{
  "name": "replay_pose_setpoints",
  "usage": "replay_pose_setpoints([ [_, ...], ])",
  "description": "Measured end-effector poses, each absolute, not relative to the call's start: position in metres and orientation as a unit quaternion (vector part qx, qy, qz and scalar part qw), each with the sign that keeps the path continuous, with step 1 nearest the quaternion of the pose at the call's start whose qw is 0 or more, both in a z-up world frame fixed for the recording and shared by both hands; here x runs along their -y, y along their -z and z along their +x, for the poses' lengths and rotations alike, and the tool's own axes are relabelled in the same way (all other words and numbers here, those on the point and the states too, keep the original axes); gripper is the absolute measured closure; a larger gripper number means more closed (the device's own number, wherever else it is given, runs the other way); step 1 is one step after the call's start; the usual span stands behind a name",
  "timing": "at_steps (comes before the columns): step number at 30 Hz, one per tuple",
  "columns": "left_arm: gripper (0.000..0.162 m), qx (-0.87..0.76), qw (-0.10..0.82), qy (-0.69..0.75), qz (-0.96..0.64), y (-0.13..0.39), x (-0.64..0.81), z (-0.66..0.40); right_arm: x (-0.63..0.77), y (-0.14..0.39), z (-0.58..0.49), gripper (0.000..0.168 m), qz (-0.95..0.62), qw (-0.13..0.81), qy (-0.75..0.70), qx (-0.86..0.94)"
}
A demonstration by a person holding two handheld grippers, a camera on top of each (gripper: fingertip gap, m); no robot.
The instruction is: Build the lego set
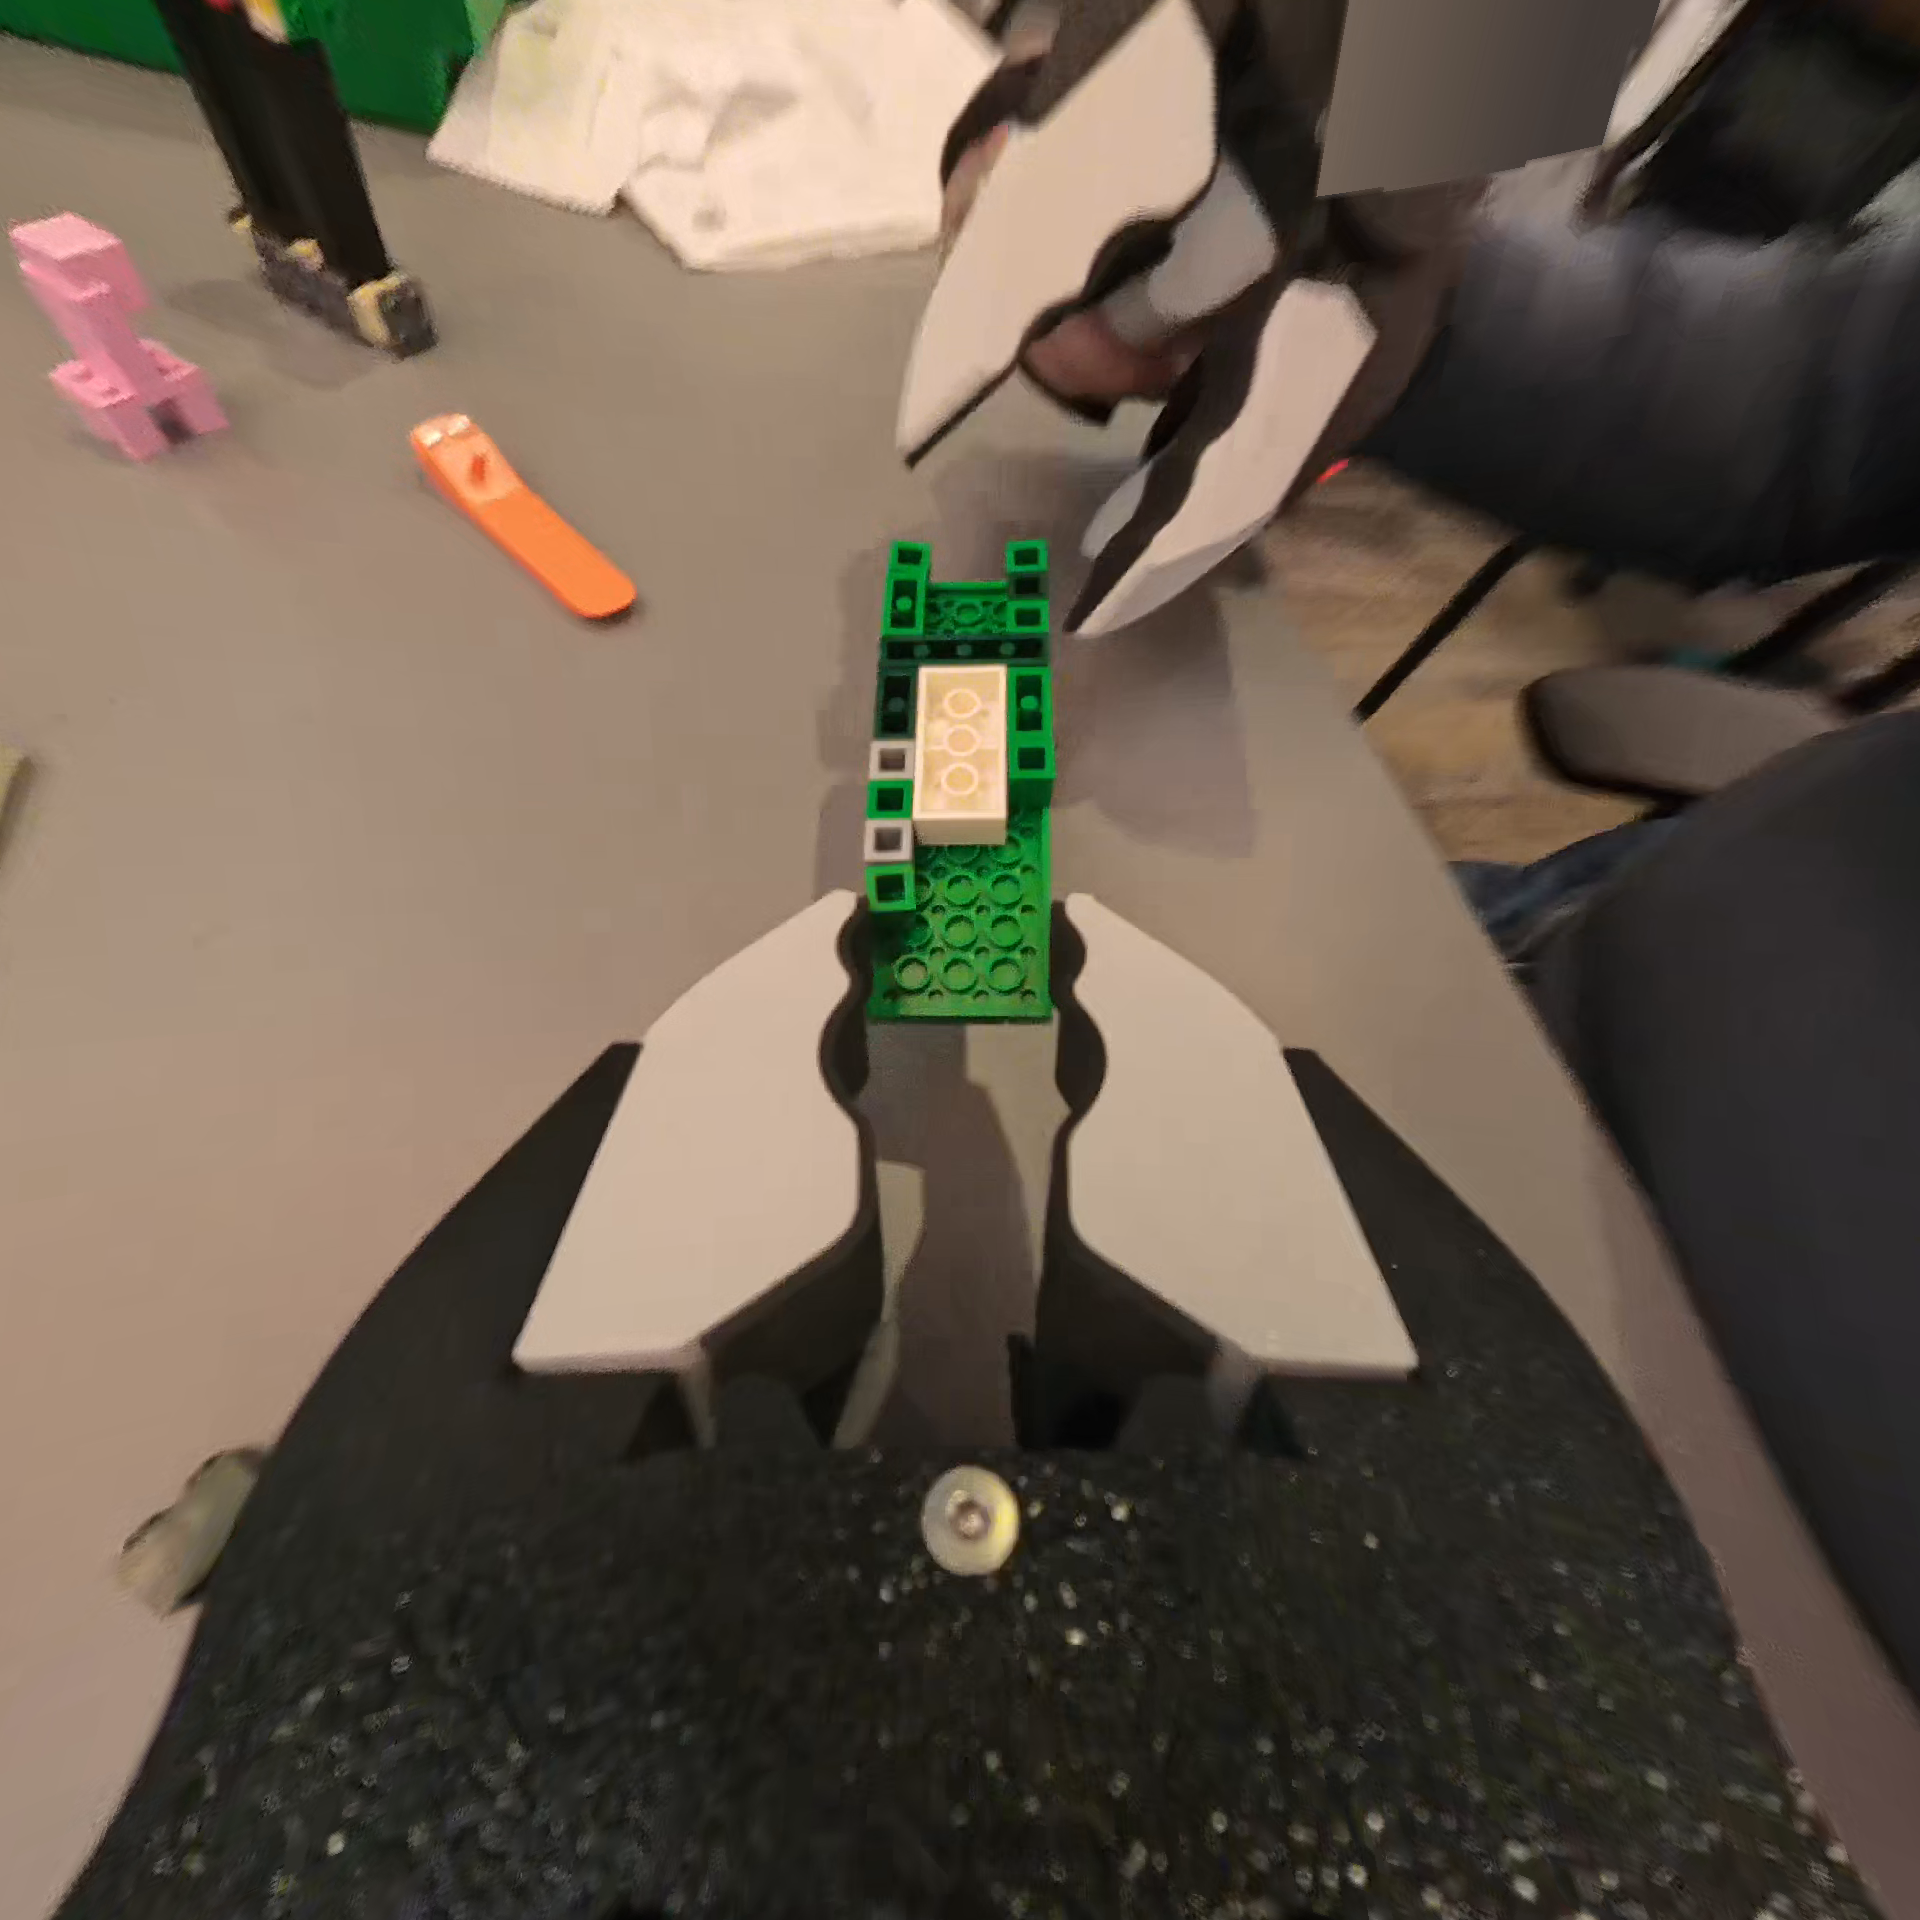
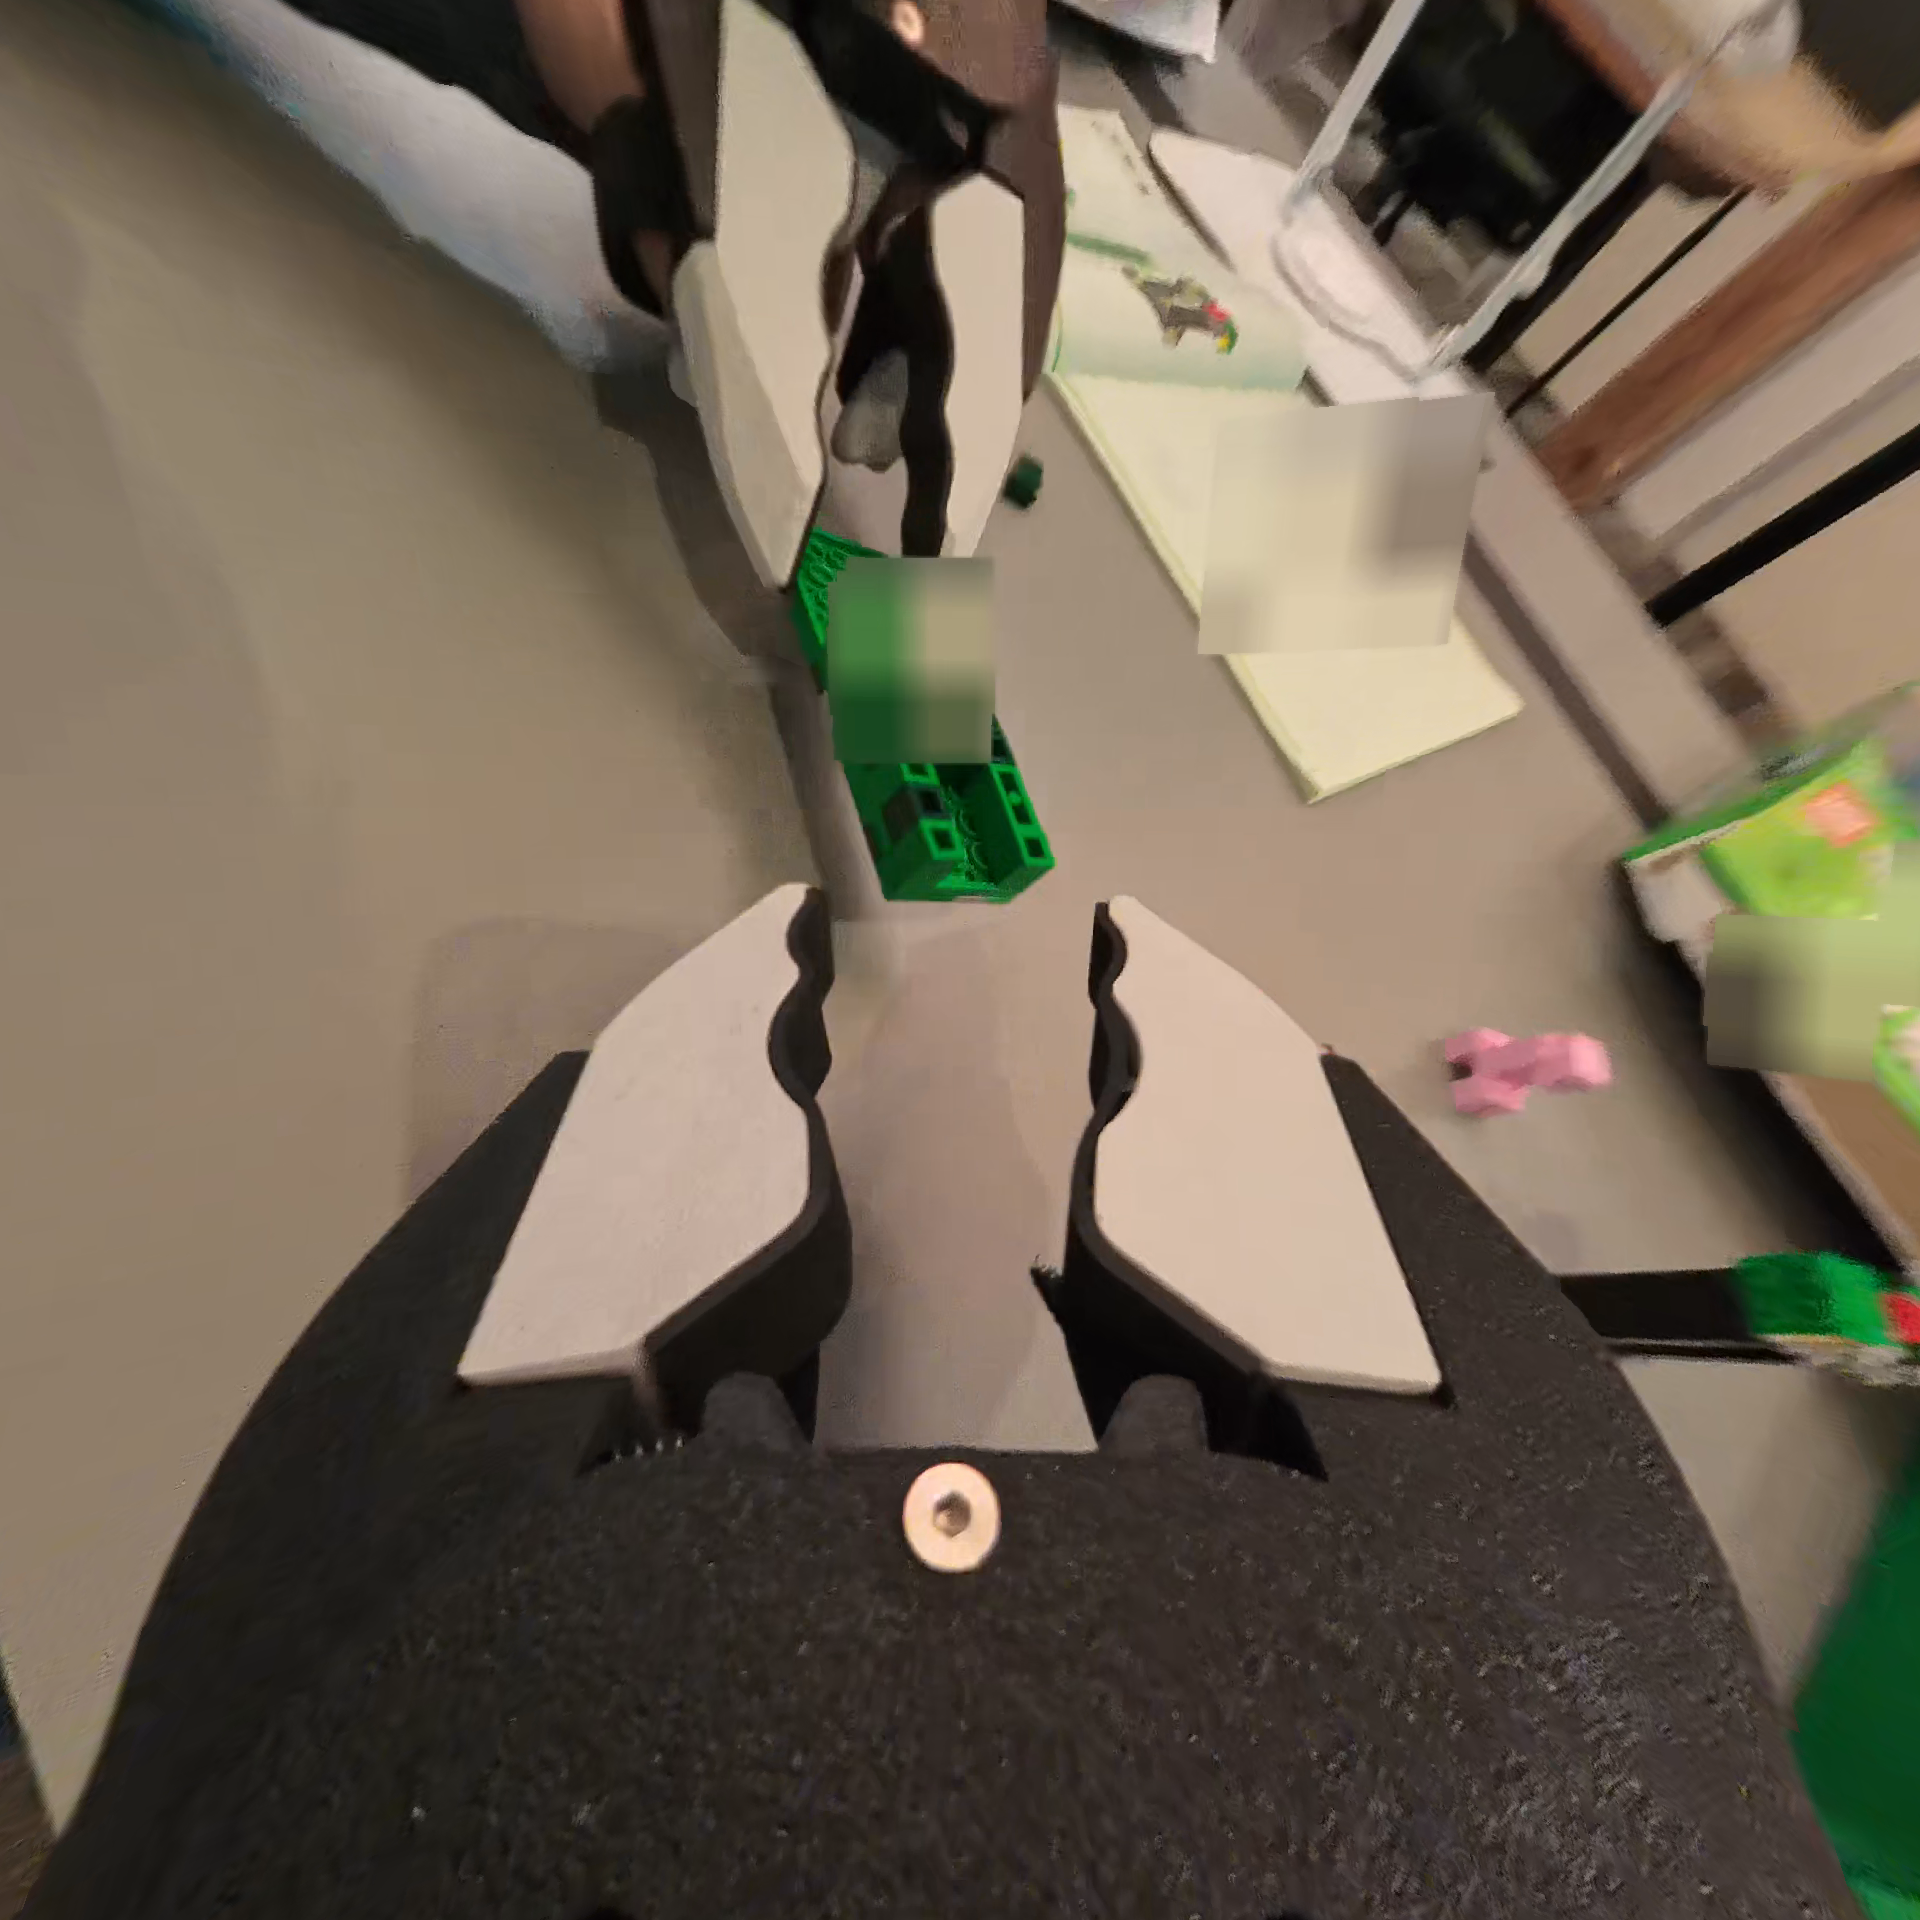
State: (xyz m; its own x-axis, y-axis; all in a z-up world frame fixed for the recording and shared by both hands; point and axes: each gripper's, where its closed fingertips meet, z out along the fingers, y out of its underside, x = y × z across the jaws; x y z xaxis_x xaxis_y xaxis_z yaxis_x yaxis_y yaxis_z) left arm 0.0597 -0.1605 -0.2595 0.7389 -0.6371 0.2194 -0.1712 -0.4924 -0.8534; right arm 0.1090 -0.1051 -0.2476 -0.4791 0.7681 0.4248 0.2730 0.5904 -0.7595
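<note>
Left tongs clamped on green lego build, long axis pointing away.

Left wrist cam sits low behind the left gripper, facing fwd, close on the green lego build at frame centre. Right wrist cam faces it from the opposite end, build centre. Both share build, grey table, pink figure.

Lego build on table btwn left hand-held gripper's fingertips; brick separator & figure further left.
</note>
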Motion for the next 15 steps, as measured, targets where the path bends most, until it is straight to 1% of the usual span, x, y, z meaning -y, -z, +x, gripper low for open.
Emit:
replay_pose_setpoints([
  [1, 0.130, -0.242, 0.444, 0.298, -0.809, 0.251, 0.164, 0.061, 0.109, 0.240, 0.109, 0.124, -0.307, 0.415, -0.307, 0.799],
  [5, 0.130, -0.229, 0.458, 0.368, -0.776, 0.228, 0.171, 0.057, 0.131, 0.208, 0.108, 0.131, -0.240, 0.472, -0.302, 0.792],
  [10, 0.130, -0.229, 0.457, 0.370, -0.776, 0.222, 0.174, 0.053, 0.140, 0.189, 0.105, 0.135, -0.207, 0.502, -0.291, 0.788],
  [13, 0.130, -0.224, 0.459, 0.332, -0.793, 0.223, 0.172, 0.050, 0.133, 0.189, 0.099, 0.125, -0.219, 0.516, -0.254, 0.788],
  [15, 0.130, -0.226, 0.460, 0.292, -0.807, 0.224, 0.169, 0.050, 0.126, 0.197, 0.093, 0.119, -0.239, 0.519, -0.203, 0.795],
])
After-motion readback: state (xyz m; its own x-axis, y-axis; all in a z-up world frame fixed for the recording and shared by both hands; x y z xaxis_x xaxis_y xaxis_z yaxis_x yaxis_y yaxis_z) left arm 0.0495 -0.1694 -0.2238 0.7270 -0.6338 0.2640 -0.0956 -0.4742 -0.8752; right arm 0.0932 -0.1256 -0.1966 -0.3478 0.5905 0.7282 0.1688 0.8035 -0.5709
